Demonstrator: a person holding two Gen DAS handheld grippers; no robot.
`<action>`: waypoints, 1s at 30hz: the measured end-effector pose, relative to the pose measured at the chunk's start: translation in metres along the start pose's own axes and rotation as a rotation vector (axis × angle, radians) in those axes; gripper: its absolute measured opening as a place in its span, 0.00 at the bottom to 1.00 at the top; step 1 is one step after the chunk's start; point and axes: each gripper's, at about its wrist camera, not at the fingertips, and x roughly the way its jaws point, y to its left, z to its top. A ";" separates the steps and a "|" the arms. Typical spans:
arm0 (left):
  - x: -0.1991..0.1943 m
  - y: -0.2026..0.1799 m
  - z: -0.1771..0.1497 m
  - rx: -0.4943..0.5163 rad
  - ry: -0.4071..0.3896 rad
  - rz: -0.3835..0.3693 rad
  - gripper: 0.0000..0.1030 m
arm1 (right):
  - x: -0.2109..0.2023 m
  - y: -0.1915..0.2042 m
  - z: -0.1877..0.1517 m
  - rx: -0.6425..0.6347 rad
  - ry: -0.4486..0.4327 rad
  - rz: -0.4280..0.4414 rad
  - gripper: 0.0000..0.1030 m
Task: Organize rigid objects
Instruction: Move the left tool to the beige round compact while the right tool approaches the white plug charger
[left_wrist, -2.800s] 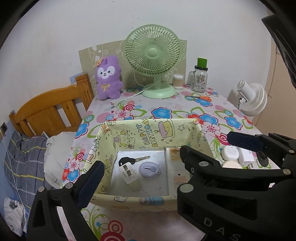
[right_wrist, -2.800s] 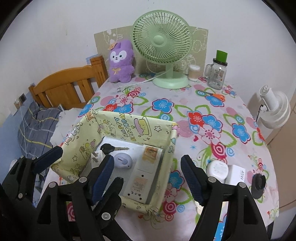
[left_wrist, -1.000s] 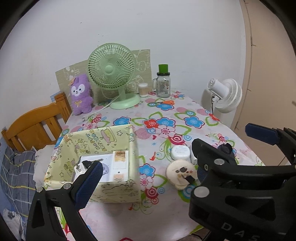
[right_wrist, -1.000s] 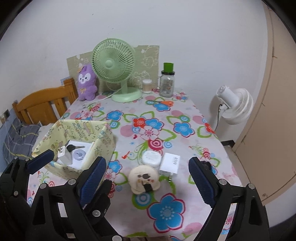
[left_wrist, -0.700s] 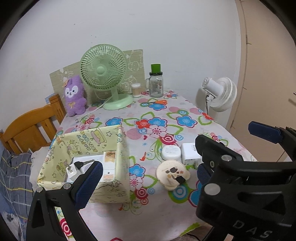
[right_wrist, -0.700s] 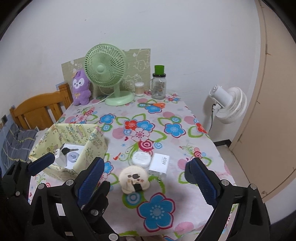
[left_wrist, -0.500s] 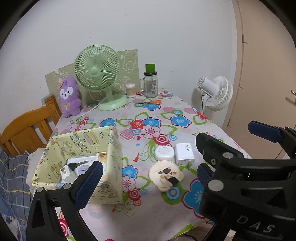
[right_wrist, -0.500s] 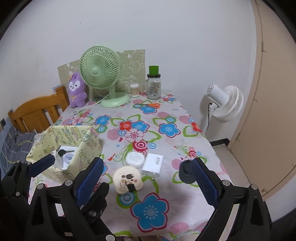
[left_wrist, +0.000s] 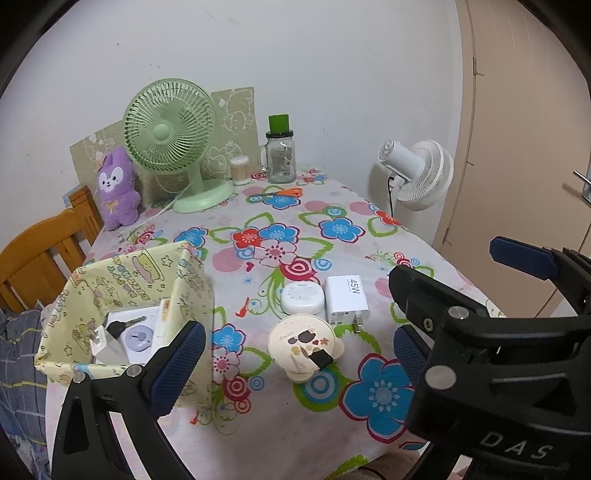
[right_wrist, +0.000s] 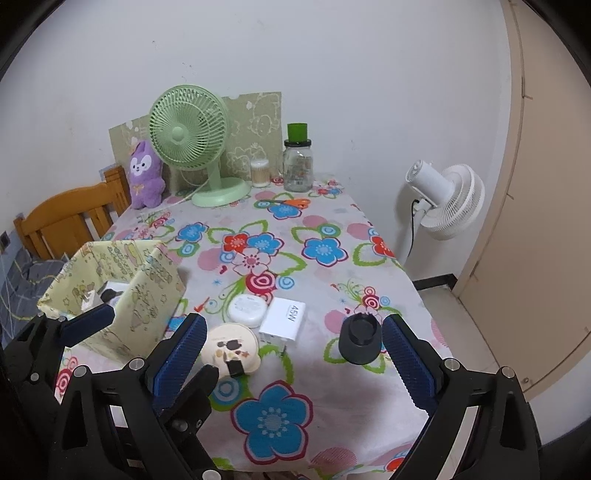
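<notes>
A yellow cartoon-print box (left_wrist: 122, 273) (right_wrist: 110, 254) stands at the table's front left. It holds a key (left_wrist: 122, 325), a lilac round device (left_wrist: 138, 338) and white items. To its right lie a cream round case (left_wrist: 303, 343) (right_wrist: 231, 349), a white round case (left_wrist: 302, 297) (right_wrist: 246, 308) and a white 45W charger (left_wrist: 346, 299) (right_wrist: 284, 319). A black round knob (right_wrist: 360, 339) sits further right. My left gripper (left_wrist: 295, 347) hangs open and empty above the table's front edge. My right gripper (right_wrist: 291, 343) is open and empty too.
At the back of the flowered table (left_wrist: 332, 206) stand a green fan (left_wrist: 170, 125), a purple plush (left_wrist: 116, 188), a green-lidded jar (left_wrist: 280, 155) and a swab tub (left_wrist: 240, 170), with orange scissors (left_wrist: 284, 192) in front. A white floor fan (right_wrist: 443, 199) and a door (right_wrist: 546, 221) are right, a wooden chair (right_wrist: 70, 214) left.
Both grippers have drawn back from over the box and swung right, so the loose items on the table now show. Both stayed open and empty.
</notes>
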 end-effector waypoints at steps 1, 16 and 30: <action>0.002 -0.001 -0.001 0.001 0.003 -0.001 1.00 | 0.002 -0.002 -0.002 -0.002 -0.001 0.003 0.94; 0.041 -0.005 -0.022 -0.035 0.039 0.003 0.99 | 0.041 -0.019 -0.029 -0.073 -0.016 -0.013 0.94; 0.082 -0.011 -0.036 -0.013 0.103 0.008 0.98 | 0.084 -0.036 -0.050 -0.034 0.064 -0.016 0.94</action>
